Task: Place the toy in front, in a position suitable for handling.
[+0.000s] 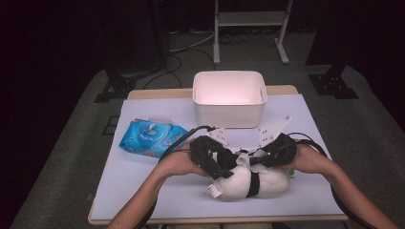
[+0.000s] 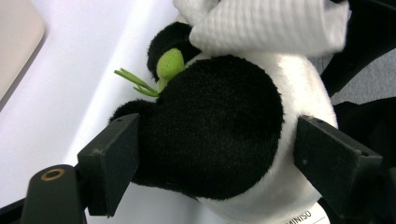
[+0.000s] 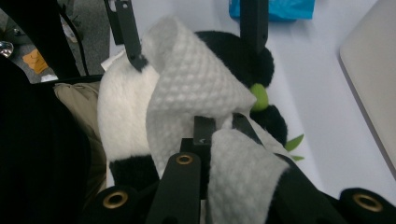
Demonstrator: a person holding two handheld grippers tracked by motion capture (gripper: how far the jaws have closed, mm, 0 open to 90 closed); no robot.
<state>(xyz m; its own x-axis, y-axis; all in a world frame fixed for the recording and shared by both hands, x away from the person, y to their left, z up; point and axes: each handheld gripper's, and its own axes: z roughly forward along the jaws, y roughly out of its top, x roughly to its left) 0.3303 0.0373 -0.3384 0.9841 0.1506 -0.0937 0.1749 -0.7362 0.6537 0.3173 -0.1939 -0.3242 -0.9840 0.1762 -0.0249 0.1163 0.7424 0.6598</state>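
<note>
A black-and-white panda plush (image 1: 248, 183) lies on its side near the table's front edge, with a green leaf at its mouth (image 2: 169, 63). My left gripper (image 1: 224, 169) grips it from the left, its wide-set jaws pressing on either side of the body (image 2: 219, 130). My right gripper (image 1: 260, 155) comes in from the right and is shut on a white textured wipe (image 3: 196, 93). The wipe drapes over the top of the plush (image 3: 121, 107). It also hangs at the top of the left gripper view (image 2: 266, 23).
A white plastic bin (image 1: 229, 98) stands behind the plush at the table's middle back. A blue pack of wipes (image 1: 150, 138) lies to the left on the white mat (image 1: 143, 191). Dark floor, cables and a stand's legs lie beyond the table.
</note>
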